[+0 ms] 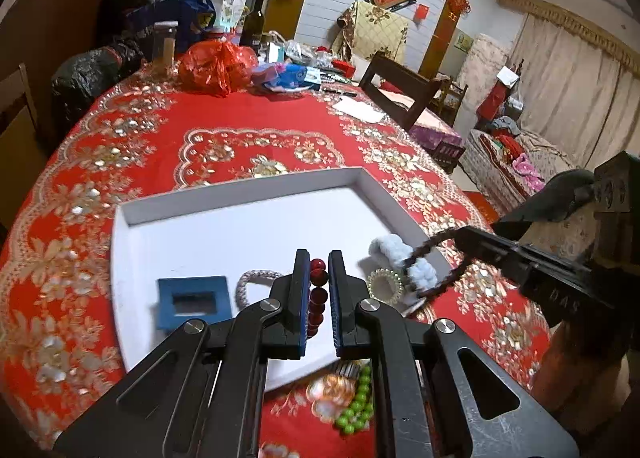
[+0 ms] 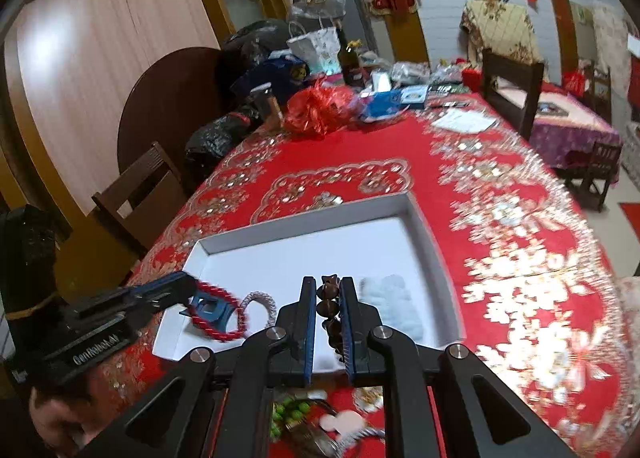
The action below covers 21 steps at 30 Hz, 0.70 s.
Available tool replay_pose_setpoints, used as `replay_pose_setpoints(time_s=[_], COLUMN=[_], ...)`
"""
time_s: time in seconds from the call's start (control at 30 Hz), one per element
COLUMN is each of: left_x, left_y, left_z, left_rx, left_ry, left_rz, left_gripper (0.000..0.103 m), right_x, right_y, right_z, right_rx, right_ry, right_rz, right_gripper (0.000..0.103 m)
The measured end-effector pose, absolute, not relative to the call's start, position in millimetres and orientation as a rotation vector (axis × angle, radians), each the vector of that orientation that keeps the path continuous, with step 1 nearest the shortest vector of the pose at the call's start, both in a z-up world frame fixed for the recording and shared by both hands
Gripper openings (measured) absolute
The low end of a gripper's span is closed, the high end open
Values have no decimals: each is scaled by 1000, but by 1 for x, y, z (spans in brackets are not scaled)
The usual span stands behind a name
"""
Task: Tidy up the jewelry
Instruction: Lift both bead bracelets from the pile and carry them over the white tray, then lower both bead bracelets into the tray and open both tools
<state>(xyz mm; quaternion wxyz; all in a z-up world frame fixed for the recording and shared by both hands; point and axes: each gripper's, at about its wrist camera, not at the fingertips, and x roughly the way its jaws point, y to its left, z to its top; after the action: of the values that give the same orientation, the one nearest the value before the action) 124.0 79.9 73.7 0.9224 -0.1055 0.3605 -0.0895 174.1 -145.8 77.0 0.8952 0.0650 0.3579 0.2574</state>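
Your red bead bracelet (image 1: 318,298) hangs pinched above the white tray (image 1: 240,194); dark brown bead bracelet (image 2: 330,308) likewise. In tray: blue box (image 1: 194,300), silver chain (image 1: 250,286), fluffy white band (image 1: 400,262). Green beads (image 1: 358,402) on counter.

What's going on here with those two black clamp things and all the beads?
A person is sorting jewelry into a white tray on a red tablecloth. The left gripper is shut on a red bead bracelet, and the right gripper is shut on a dark brown bead bracelet, both held over the tray. In the tray lie a blue box, a silvery braided bracelet and a fluffy pale blue band. Green beads wait outside it.
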Motion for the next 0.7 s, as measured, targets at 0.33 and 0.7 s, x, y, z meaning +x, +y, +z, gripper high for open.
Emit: replay_pose_setpoints(time_s=[0.33,0.7], left_x=[137,121], left_y=[104,100], left_z=[17,19], left_rx=[-204,-160], left_ry=[840,822], left_rz=[-49,-75], left_gripper=[8,33], right_x=[202,199], right_y=[-131,-128], right_z=[29,21], right_rx=[174,170], right_ry=[850,868], right_rz=[589,605], right_gripper=[11,27])
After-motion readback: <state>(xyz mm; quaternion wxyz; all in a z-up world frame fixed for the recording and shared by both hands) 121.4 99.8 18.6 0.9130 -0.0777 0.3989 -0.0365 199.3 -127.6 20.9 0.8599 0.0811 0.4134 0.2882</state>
